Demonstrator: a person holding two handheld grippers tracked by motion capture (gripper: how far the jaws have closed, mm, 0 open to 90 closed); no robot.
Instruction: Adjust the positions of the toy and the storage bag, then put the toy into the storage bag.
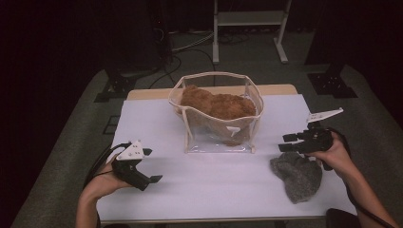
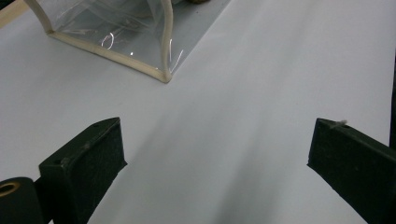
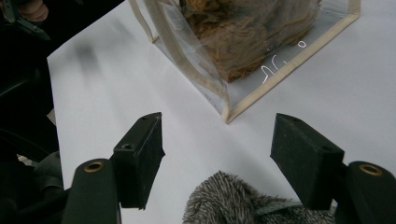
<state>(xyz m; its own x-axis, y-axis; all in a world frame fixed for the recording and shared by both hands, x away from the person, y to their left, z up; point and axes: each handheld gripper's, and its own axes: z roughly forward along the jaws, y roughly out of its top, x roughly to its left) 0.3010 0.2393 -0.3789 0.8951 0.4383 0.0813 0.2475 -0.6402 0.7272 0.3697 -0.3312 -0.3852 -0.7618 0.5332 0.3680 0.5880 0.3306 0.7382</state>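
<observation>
The counter (image 1: pixel 209 185) carries a white surface sheet; all items rest on it. A clear bag (image 1: pixel 216 114) with cream edging stands upright at the far centre of the counter, mouth open upward; a brown fuzzy item (image 1: pixel 218 104) fills its interior and shows through the transparent wall. A grey fuzzy cloth (image 1: pixel 297 175) lies flat on the near right portion of the counter, well apart from the bag. The right tongs (image 1: pixel 288 142) sit just beside the far edge of the grey cloth, directed toward the bag; the jaws are spread, nothing between the pads; in the right gripper view the cloth (image 3: pixel 238 203) lies low between the two jaws, short of the tips, and the bag corner (image 3: pixel 229 116) lies beyond them. The left tongs (image 1: pixel 151 165) rest at the near left of the counter, held by the person's left hand (image 1: pixel 102 183); the jaws are spread wide over bare surface, pinching nothing; in the left gripper view the bag's lower corner (image 2: pixel 163 74) lies ahead, apart from the jaws.
</observation>
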